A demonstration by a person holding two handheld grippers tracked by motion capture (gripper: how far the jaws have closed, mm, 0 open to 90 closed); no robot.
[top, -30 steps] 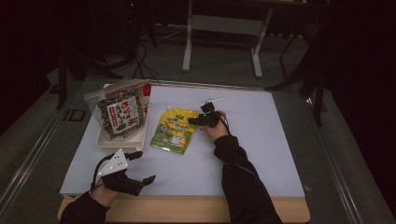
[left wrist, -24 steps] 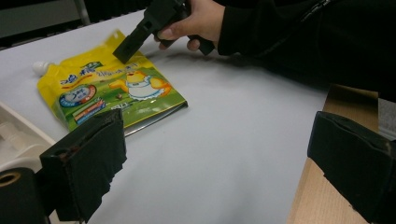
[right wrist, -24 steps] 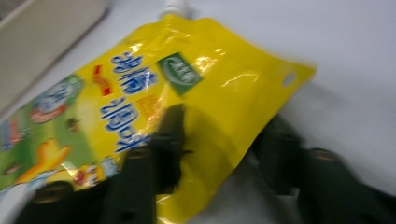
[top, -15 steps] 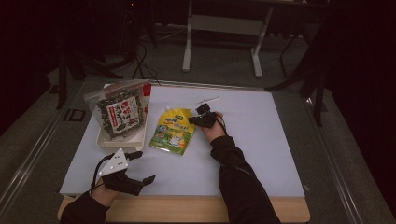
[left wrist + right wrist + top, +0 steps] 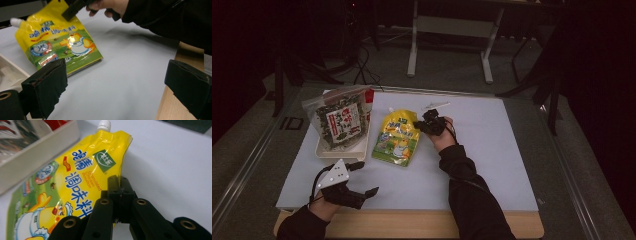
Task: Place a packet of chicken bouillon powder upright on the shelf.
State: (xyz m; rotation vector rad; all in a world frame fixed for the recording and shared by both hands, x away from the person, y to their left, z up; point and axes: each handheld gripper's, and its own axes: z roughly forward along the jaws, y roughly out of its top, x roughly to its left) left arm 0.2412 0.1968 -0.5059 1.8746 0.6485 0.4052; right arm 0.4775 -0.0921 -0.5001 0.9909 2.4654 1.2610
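A yellow chicken-bouillon pouch [image 5: 396, 136] with a white spout cap lies flat on the pale table mat [image 5: 492, 150], just right of a white tray. My right gripper [image 5: 427, 125] is at the pouch's right edge. Its jaws are pressed together on that edge of the pouch [image 5: 82, 182], which is slightly raised. My left gripper [image 5: 363, 178] rests near the front left of the mat, wide open and holding nothing. In the left gripper view the pouch [image 5: 60, 42] lies ahead of that gripper [image 5: 117, 95], with the other hand beyond it.
The white tray [image 5: 328, 153] at the left holds a clear bag of dark seaweed [image 5: 339, 120] and something red [image 5: 370, 95]. A small white item [image 5: 435, 106] lies behind the right hand. The wooden table edge [image 5: 412, 224] runs along the front.
My right gripper has moved a little to the left onto the pouch's right edge. The left gripper has barely moved.
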